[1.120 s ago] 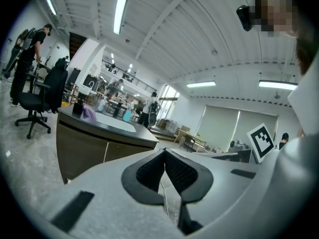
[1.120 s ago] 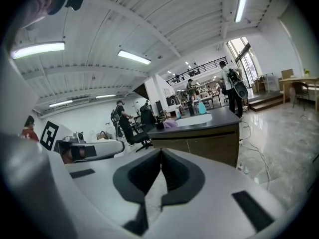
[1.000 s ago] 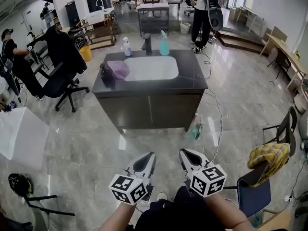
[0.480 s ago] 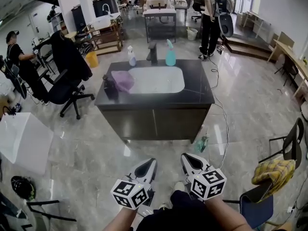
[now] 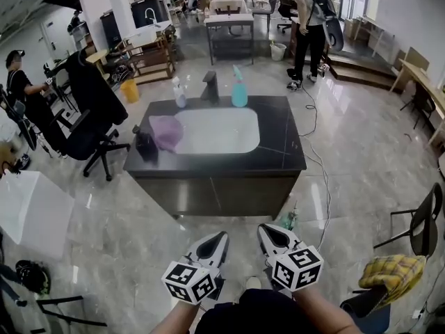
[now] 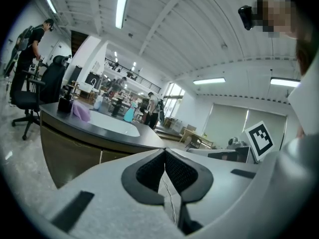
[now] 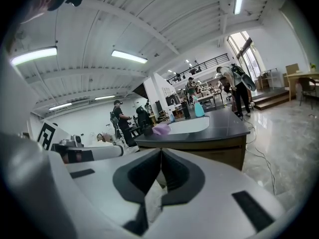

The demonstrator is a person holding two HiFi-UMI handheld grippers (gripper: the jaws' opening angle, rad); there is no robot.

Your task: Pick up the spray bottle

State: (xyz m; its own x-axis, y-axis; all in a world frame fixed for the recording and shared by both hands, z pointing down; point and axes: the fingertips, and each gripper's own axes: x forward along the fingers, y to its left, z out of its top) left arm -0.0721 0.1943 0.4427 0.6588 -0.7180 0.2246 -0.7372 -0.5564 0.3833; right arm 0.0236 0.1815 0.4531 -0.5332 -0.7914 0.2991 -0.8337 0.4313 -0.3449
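Observation:
The teal spray bottle stands at the back edge of a dark sink counter, right of the faucet. A smaller white bottle stands left of the faucet. Both grippers hang side by side over the floor, well short of the counter's front. My left gripper is shut and empty, and so is my right gripper. The left gripper view has the teal bottle far beyond the shut jaws. The right gripper view shows the bottle small above its shut jaws.
A purple cloth and a dark container lie at the counter's left end. A black office chair and white table stand to the left. A cable and a greenish bottle lie on the floor at right. People stand farther back.
The counter has drawn closer and now fills more of the head view. Both grippers have advanced toward it together, still shut and side by side.

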